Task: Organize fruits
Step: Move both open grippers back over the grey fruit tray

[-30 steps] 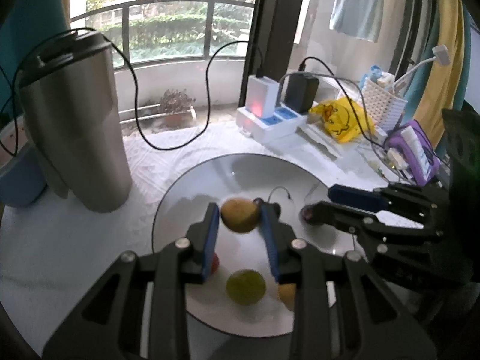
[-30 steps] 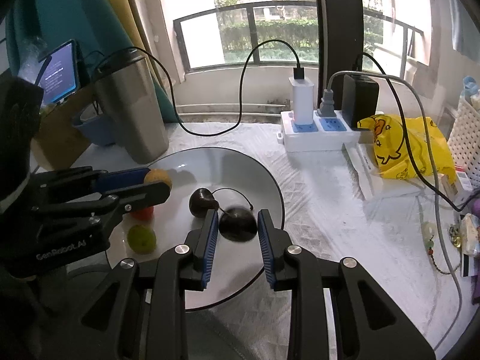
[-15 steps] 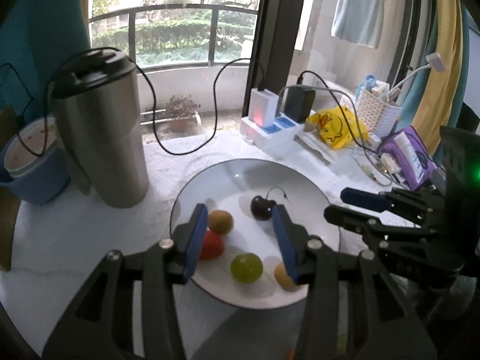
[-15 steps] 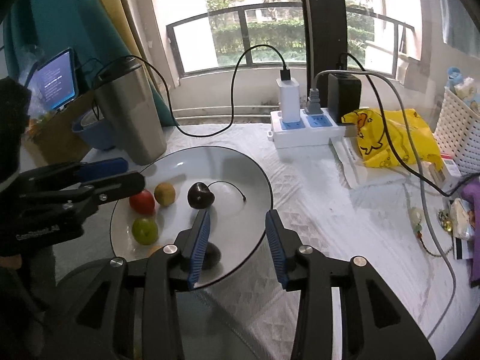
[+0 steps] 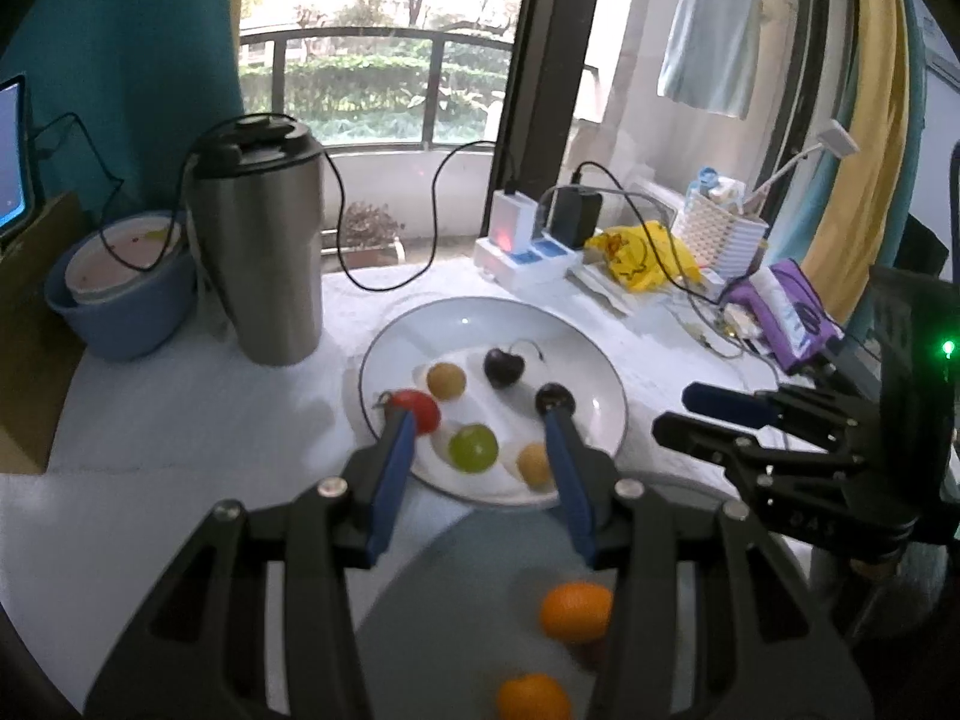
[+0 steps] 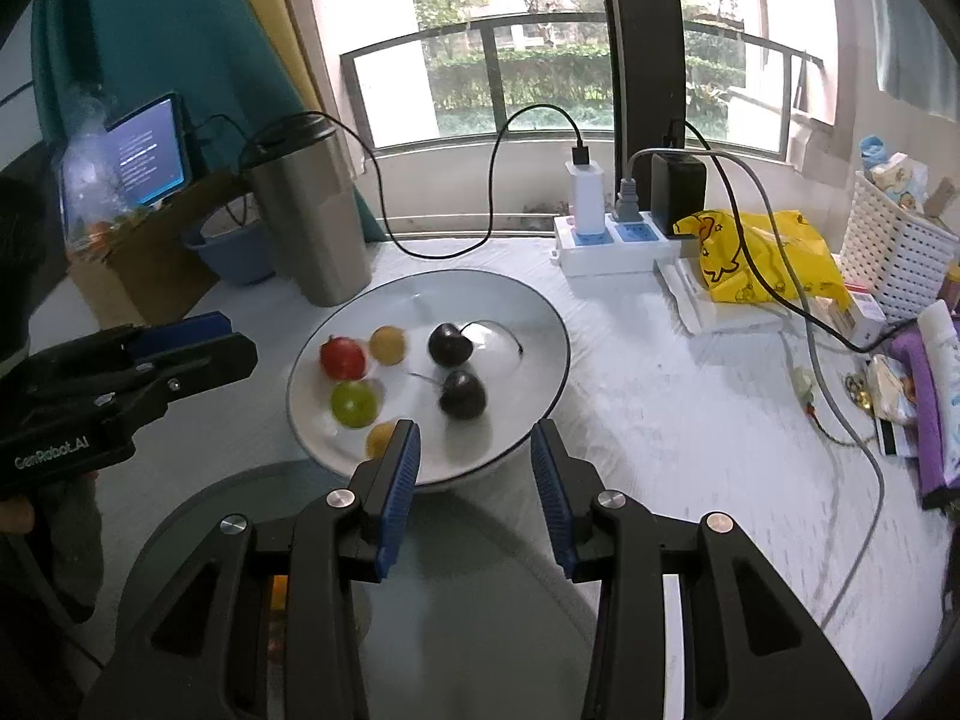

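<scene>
A: From the left wrist, what shows?

B: The left gripper (image 5: pixel 480 426) hangs above the near rim of the white plate (image 5: pixel 576 330), its jaws parted, having just been opening, with nothing pinched between them. On the plate lie a red fruit (image 5: pixel 420 409), a tan fruit (image 5: pixel 446 380), a green fruit (image 5: pixel 474 447), a yellow fruit (image 5: pixel 533 463) and two cherries (image 5: pixel 503 366). The second cherry sits just past the right fingertip. Nearer the camera, a grey plate (image 5: pixel 456 588) carries two oranges (image 5: pixel 575 611). The right gripper (image 5: pixel 690 414) shows at the right, seen side-on, off the white plate's edge.

A: And beyond the plate?

B: A steel tumbler (image 5: pixel 258 240) stands to the left, a blue bowl (image 5: pixel 120 312) beside it, a power strip (image 5: pixel 522 255) behind.

A: Now the right wrist?

B: The right gripper (image 6: pixel 475 438) is also parted and empty, having just been opening, above the white plate's (image 6: pixel 540 312) near edge. One cherry (image 6: pixel 462 393) lies just ahead of the gap, the other (image 6: pixel 449 344) further in. The red, tan and green fruits cluster at the left; the yellow one peeks out by the left fingertip. The left gripper (image 6: pixel 228 339) reaches in from the left, a hand (image 6: pixel 18 513) behind it. A yellow bag (image 6: pixel 762 258) lies to the right.
</scene>
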Available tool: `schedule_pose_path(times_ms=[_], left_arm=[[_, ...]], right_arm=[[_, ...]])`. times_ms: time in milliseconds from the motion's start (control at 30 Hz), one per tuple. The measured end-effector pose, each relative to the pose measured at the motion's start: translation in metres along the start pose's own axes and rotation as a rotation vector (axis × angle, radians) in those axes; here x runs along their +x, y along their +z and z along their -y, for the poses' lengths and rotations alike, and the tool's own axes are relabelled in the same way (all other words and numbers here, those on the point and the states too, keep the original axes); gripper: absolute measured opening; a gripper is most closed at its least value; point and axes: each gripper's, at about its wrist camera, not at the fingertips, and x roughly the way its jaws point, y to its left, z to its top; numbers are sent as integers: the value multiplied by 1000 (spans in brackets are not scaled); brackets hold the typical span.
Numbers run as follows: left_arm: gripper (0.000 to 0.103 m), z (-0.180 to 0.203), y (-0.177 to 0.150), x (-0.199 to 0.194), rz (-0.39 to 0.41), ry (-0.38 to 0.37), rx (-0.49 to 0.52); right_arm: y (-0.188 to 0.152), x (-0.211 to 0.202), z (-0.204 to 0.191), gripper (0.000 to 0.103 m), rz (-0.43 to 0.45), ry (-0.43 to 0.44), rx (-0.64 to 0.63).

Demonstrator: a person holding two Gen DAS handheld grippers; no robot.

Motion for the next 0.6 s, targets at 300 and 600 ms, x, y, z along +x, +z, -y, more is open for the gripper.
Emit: schedule_pose_path(times_ms=[300,600], left_arm=[[47,12,-22,-22,1,2,-8],[47,24,-51,-33,-25,4,-20]], right_arm=[[-23,-19,-12,41,-12,2,-2],[-45,-32,-17,41,-27,12,-3]])
